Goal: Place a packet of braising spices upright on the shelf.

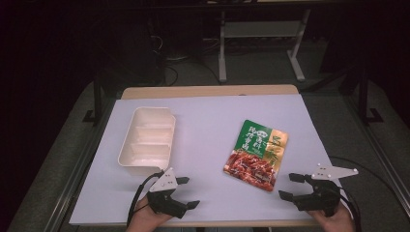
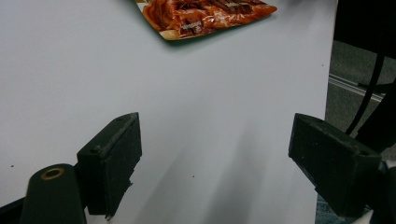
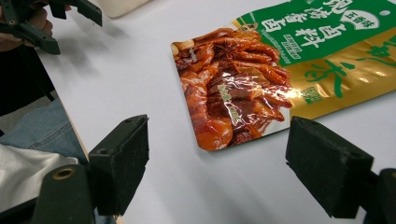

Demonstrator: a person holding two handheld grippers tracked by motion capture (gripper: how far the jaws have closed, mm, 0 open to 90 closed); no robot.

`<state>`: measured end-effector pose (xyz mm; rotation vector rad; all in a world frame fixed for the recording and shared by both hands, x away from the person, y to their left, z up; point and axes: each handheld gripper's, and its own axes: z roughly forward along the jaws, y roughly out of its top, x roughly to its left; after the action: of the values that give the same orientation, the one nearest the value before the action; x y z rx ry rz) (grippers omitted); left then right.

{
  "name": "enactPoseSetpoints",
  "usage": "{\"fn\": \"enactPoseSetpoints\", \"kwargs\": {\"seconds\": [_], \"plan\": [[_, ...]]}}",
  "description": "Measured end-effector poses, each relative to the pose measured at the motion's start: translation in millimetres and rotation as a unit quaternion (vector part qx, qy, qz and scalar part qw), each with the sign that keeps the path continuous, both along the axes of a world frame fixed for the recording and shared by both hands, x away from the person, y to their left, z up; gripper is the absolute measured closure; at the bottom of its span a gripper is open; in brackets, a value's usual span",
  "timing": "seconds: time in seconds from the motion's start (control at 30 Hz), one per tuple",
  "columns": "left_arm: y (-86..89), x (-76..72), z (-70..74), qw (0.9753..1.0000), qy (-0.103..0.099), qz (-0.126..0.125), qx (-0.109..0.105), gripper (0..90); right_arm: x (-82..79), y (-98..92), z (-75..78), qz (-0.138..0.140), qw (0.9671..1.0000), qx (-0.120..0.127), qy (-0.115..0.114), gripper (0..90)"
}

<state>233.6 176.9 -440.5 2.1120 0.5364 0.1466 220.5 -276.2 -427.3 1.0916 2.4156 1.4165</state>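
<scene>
**Pouch lies between two open hand-held grippers**

At the left of the table (image 1: 203,111) stands a white tray (image 1: 147,140), its near end just beyond the left hand-held gripper (image 1: 186,192). That gripper sits at the near edge, held in a hand (image 1: 145,215), jaws spread apart with nothing between them. In its own view bare table shows between its jaws, and the pouch (image 2: 205,16) lies well ahead, past them.

Right of centre lies the pouch (image 1: 257,153), flat on the table, green and gold at its far end, with a red food picture at its near end. It rests apart from both grippers, nearer the right one.

The right hand-held gripper (image 1: 288,186) sits near the table's near right corner, jaws wide apart and empty, pointing left toward the pouch's near corner. In its own view the pouch's (image 3: 280,70) near corner lies just ahead of the jaws, untouched
</scene>
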Motion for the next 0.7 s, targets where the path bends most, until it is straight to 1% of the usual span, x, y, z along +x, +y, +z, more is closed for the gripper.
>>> {"fn": "enactPoseSetpoints", "kwargs": {"seconds": [0.2, 0.33, 0.4, 0.43, 0.5, 0.57, 0.63, 0.67, 0.7], "plan": [[0.0, 0.6, -0.1, 1.0000, -0.002, 0.005, 0.000, 16.9, 0.5, 1.2, -0.3, 0.004, 1.0000, -0.002, 0.000, 20.7], [-1.5, 1.1, -0.4, 1.0000, 0.002, 0.003, 0.000, 17.1, 0.5, 0.2, -0.5, 0.004, 1.0000, -0.001, -0.002, 20.7], [-3.2, 1.1, -0.2, 1.0000, 0.003, 0.003, -0.001, 17.3, 2.1, -0.5, -1.2, 0.005, 1.0000, -0.007, -0.003, 20.9], [-4.1, 0.9, 0.1, 1.0000, 0.002, 0.002, -0.002, 17.6, 3.6, -1.4, -2.4, 0.003, 0.9999, -0.010, 0.001, 20.8], [-7.3, 0.7, 1.6, 1.0000, 0.001, -0.002, 0.001, 18.5, 5.3, -2.7, -3.6, 0.000, 0.9999, -0.013, 0.003, 20.6], [-11.2, 0.8, 3.9, 0.9999, 0.006, -0.007, -0.004, 19.0, 5.9, -4.5, -4.0, -0.004, 0.9999, -0.014, 0.003, 20.5], [-13.6, 0.9, 5.7, 0.9999, 0.006, -0.011, -0.006, 19.6, 6.1, -5.5, -4.0, -0.006, 0.9999, -0.013, 0.002, 20.5], [-19.0, 1.6, 9.5, 0.9997, 0.003, -0.021, -0.009, 22.1, 6.9, -7.0, -4.0, -0.010, 0.9999, -0.014, 0.001, 20.5], [-22.1, 2.1, 11.0, 0.9996, 0.001, -0.026, -0.006, 23.4, 7.5, -7.7, -4.1, -0.012, 0.9998, -0.015, 0.002, 20.4]]}}
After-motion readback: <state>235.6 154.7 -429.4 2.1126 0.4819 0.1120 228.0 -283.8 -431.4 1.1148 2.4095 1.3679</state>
